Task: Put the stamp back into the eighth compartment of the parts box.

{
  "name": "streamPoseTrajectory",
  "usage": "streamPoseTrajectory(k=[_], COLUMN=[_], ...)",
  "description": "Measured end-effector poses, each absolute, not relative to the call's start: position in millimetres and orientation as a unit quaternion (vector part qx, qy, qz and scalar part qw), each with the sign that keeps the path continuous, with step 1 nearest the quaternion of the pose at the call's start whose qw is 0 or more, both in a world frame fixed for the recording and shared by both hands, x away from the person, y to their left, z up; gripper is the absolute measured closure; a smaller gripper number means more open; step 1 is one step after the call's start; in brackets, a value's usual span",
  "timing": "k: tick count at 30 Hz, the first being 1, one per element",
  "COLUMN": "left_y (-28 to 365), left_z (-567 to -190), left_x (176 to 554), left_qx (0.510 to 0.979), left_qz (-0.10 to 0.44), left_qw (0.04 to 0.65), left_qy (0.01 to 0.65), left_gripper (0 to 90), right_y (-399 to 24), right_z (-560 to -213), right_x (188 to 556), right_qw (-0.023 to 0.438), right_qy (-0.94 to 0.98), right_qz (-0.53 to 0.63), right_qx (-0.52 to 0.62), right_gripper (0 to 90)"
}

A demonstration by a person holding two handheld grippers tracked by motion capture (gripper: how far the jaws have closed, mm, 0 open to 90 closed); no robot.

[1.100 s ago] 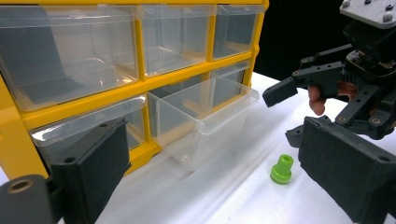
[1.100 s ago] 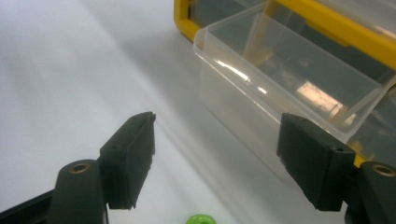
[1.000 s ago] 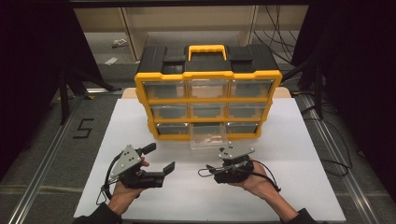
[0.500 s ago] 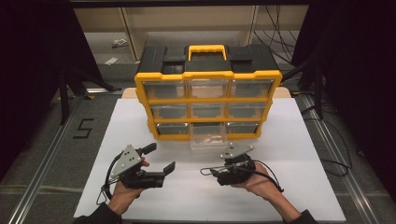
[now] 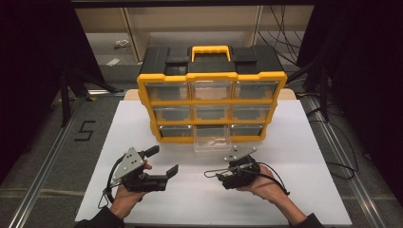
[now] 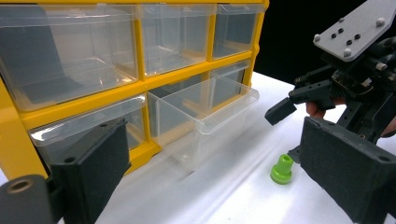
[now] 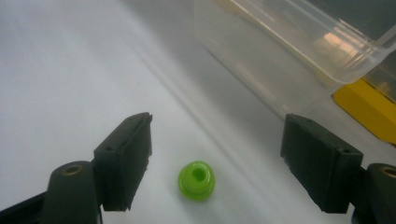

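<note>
Straddling green plug [image 7: 196,180], right tool [image 7: 217,163] wide open

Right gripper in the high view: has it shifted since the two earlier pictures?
No. The right gripper sits at the same spot below the pulled-out clear drawer of the yellow organizer, jaws open around the green part.

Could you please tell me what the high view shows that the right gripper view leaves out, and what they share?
The high view alone gives the whole yellow organizer with its handle, the white table, both hands, and the left tongs, open and empty. The right gripper view alone gives the small green plug lying between the right tongs, open and not touching it. Both share the clear drawer pulled out of the bottom row.
</note>
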State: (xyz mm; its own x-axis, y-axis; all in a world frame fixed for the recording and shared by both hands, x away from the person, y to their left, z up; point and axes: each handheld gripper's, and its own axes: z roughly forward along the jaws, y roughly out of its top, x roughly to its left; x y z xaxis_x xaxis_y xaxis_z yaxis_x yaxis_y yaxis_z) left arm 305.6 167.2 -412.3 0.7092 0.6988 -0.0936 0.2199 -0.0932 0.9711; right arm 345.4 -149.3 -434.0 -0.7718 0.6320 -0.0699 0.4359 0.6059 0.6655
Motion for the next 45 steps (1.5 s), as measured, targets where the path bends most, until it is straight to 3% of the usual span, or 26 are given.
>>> streamPoseTrajectory(k=[23,45], left_y=[167.1,167.2], left_z=[-412.3,-412.4], left_x=[305.4,305.6], left_qx=[0.711,0.712], left_qz=[0.203,0.203], left_qw=[0.591,0.590], left_qy=[0.323,0.323], left_gripper=[8.7,8.7], right_y=[-149.2,-146.4], right_z=[-452.6,-464.6], right_x=[351.8,353.0], right_qw=[0.117,0.090], right_qy=[0.914,0.929], right_qz=[0.260,0.237], right_qx=[0.290,0.269], right_gripper=[28.3,53.7])
